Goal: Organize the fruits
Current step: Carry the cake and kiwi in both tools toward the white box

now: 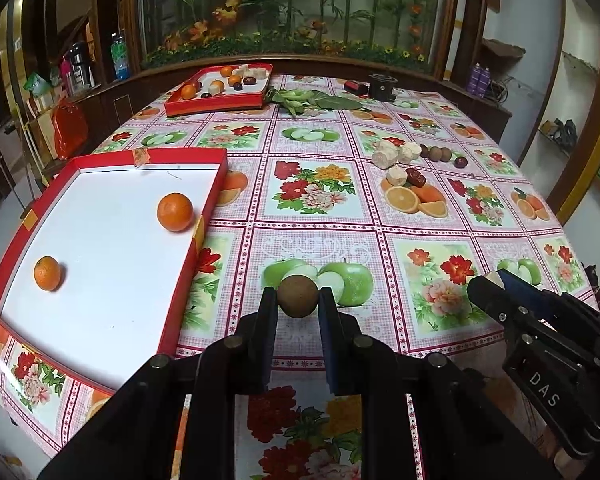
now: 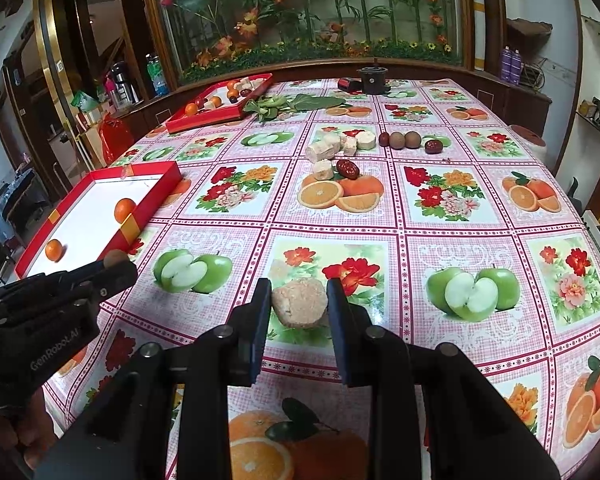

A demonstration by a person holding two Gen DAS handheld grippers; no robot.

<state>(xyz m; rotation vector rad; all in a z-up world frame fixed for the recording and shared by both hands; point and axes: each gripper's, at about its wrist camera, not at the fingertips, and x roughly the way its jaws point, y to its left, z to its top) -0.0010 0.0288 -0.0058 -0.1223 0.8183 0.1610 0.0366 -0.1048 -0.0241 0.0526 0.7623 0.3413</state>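
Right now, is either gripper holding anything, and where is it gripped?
Yes, both. The left gripper pinches a small brown round fruit across its sides. The right gripper holds a pale beige chunk by its two opposite sides.

Two oranges (image 1: 175,212) in tray (image 1: 100,160)

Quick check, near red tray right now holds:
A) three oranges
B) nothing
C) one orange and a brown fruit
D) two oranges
D: the near red tray holds two oranges, one by its right wall and one toward the front left. The round brown fruit is not in it; it sits clamped in the left gripper over the tablecloth.
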